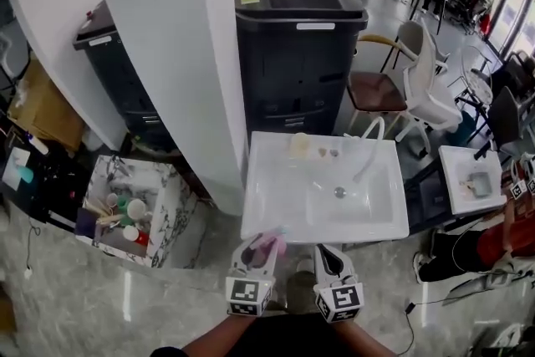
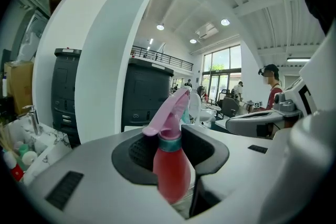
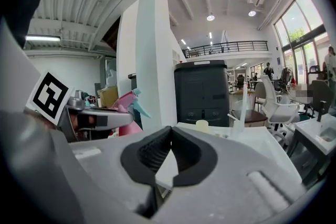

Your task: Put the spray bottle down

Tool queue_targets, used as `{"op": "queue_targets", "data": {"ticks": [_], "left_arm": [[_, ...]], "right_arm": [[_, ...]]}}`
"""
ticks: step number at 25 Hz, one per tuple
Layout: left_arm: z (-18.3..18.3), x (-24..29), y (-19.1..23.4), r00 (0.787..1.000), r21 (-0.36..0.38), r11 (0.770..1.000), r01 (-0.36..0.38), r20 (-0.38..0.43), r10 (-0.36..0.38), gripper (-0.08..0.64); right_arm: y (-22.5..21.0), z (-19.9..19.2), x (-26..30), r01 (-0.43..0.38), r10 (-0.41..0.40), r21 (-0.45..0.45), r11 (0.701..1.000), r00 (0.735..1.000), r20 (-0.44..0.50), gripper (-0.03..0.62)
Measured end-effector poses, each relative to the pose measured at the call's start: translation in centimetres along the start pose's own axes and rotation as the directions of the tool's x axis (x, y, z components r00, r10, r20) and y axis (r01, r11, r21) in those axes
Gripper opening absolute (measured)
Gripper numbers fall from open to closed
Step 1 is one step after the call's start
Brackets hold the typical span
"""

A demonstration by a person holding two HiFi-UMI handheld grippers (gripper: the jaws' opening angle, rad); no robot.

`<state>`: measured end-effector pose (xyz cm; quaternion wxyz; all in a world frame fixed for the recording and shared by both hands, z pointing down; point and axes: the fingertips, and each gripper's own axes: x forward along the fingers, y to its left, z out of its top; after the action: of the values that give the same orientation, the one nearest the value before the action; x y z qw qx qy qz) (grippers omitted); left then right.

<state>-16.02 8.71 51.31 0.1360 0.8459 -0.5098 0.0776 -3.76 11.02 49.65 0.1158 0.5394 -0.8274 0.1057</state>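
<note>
white sink [image 1: 276, 188], dark bin [image 1: 297, 54] behind, brown chair [image 1: 376, 90]

The spray bottle [image 2: 170, 165] is red, with a teal collar, a pale pink trigger head and a teal nozzle. The left tool [image 2: 176, 139] and the right tool [image 3: 170, 131] are light grey with black ribbed pads, and carry black-and-white square markers [image 1: 244, 293]. The sink [image 1: 276, 213] is white, the bin [image 1: 297, 54] dark grey, and the box [image 1: 171, 209] white with grey marble veins.

Spray bottle [image 2: 170, 165] between my left gripper's [image 1: 263, 248] fingers [image 2: 140, 152], just before the sink [image 1: 267, 180]; bin [image 1: 301, 54] behind the sink.
</note>
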Motion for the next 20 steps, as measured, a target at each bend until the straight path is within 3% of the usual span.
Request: {"op": "queue_targets", "data": {"ticks": [9, 20], "left_arm": [[0.7, 6.1, 2.8, 1.0, 0.007, 1.0, -0.02, -0.02, 0.02, 0.152], [1.7, 18.8, 7.4, 0.997, 0.002, 0.998, -0.066, -0.049, 0.066, 0.152]], "right_arm": [[-2.7, 0.6, 5.6, -0.008, 0.007, 0.034, 0.999, 1.0, 0.02, -0.003], [-9.2, 3.1, 17.1, -0.061, 0.06, 0.058, 0.996, 0.998, 0.024, -0.003]]}}
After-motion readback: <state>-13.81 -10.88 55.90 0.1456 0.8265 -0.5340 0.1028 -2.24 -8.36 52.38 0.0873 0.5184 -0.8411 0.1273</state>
